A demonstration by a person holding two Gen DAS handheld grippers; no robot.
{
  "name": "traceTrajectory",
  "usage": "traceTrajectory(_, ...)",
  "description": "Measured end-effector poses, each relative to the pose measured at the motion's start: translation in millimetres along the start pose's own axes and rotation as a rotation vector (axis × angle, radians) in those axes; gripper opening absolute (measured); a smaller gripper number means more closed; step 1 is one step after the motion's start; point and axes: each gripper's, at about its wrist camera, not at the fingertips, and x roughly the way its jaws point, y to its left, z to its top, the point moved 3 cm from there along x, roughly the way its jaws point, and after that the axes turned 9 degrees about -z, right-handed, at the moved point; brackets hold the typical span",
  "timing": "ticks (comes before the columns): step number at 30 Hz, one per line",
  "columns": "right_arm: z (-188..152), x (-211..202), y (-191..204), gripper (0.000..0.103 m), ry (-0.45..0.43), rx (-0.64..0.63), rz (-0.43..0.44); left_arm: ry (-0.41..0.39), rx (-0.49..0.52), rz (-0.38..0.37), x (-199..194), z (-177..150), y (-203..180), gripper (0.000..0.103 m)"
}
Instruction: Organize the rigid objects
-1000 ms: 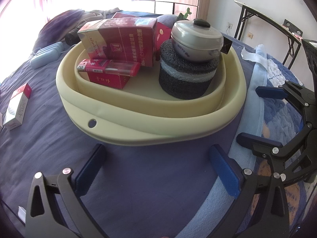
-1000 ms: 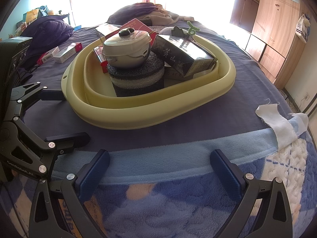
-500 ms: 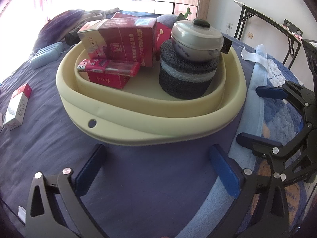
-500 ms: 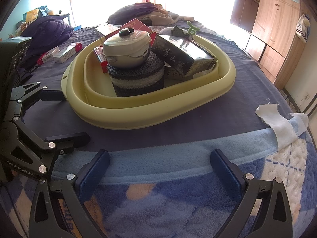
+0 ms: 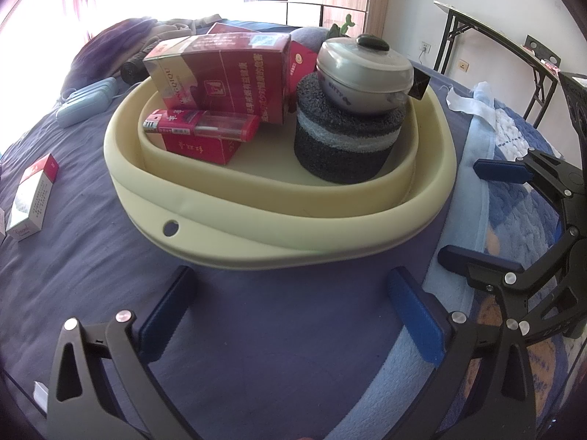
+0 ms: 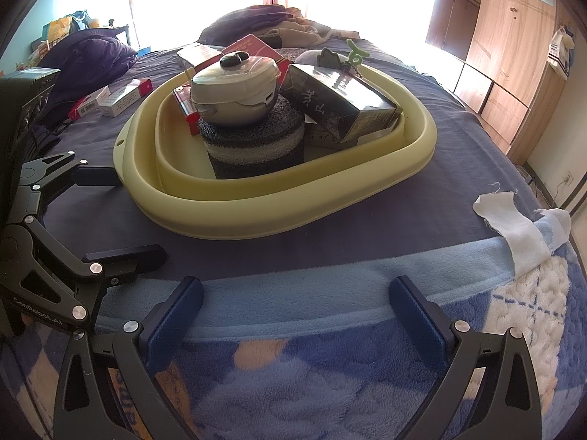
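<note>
Hovering spread and empty, the left hand-held gripper (image 5: 290,308) and right hand-held gripper (image 6: 293,315) are facing the pale yellow oval plastic basin (image 5: 279,227) mid-bed, already loaded; next, probably fetching the loose red-and-white carton (image 5: 33,198) near the bed's left edge.

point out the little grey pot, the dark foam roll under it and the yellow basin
grey pot (image 5: 367,69), left wrist view, on its lid
foam roll (image 5: 341,146), left wrist view, on its side wall
yellow basin (image 6: 256,216), right wrist view, on its near rim
</note>
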Motion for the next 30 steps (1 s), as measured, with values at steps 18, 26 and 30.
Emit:
traceTrajectory(18, 0.0, 0.0, 0.0, 0.103, 0.0, 0.0, 0.0, 0.0, 0.0, 0.0, 0.2, 0.3, -0.1, 0.103)
traceTrajectory(26, 0.4, -0.4, 0.4, 0.103, 0.0, 0.0, 0.0, 0.0, 0.0, 0.0, 0.1, 0.2, 0.0, 0.103)
traceTrajectory(30, 0.6, -0.7, 0.7, 0.103, 0.0, 0.0, 0.0, 0.0, 0.0, 0.0, 0.0, 0.0, 0.1, 0.103)
